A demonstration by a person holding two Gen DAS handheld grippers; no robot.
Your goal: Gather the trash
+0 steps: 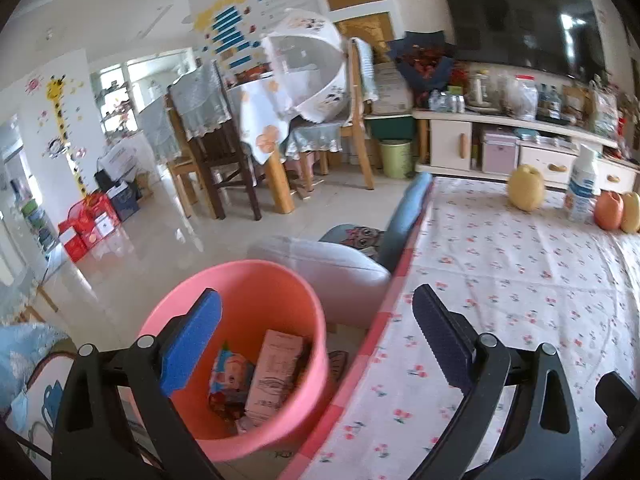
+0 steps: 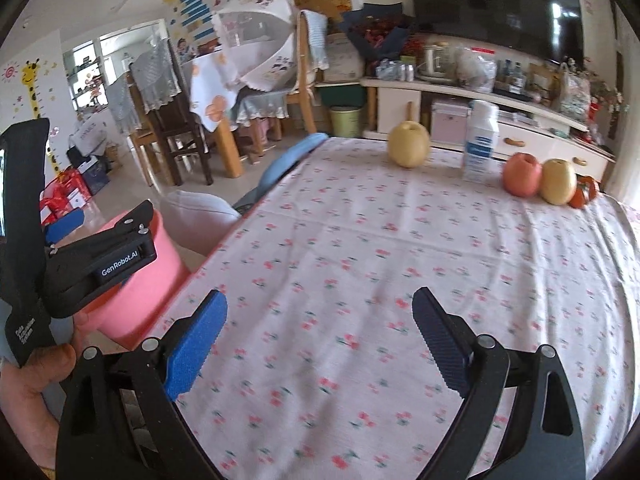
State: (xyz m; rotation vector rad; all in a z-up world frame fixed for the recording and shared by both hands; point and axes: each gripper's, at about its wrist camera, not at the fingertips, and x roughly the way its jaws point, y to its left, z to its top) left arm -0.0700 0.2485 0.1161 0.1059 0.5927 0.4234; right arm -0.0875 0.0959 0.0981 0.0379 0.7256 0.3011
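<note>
From the left wrist view, the left tool (image 1: 316, 336) is hovering with its fingers spread wide apart and nothing between them, one blue pad over the round pink plastic bucket (image 1: 240, 292) at the lower centre of the frame and the other over the bench edge. Only this view is looking down into the bucket: a pale pink cardboard carton (image 1: 274, 376) and a colourful printed snack wrapper (image 1: 230, 380) are lying inside. The bench under its white cherry-print cloth (image 1: 500, 280) is filling the right half. A yellow pear (image 1: 525, 188), a white bottle with a blue label (image 1: 582, 188) and an orange-red apple (image 1: 608, 210) are standing near the far edge at the upper right.

From the right wrist view, the right tool (image 2: 320, 332) is likewise standing wide apart and empty above bare cloth (image 2: 360, 260). Here the bucket (image 2: 148, 280) is showing only its outer wall at the left, partly blocked by the left tool's black body (image 2: 100, 260), which a hand (image 2: 40, 372) at the lower left is gripping. This view is adding a second yellow pear (image 2: 559, 182) beside the apple (image 2: 521, 174), with the bottle (image 2: 480, 146) and the first pear (image 2: 409, 145) further left.
</note>
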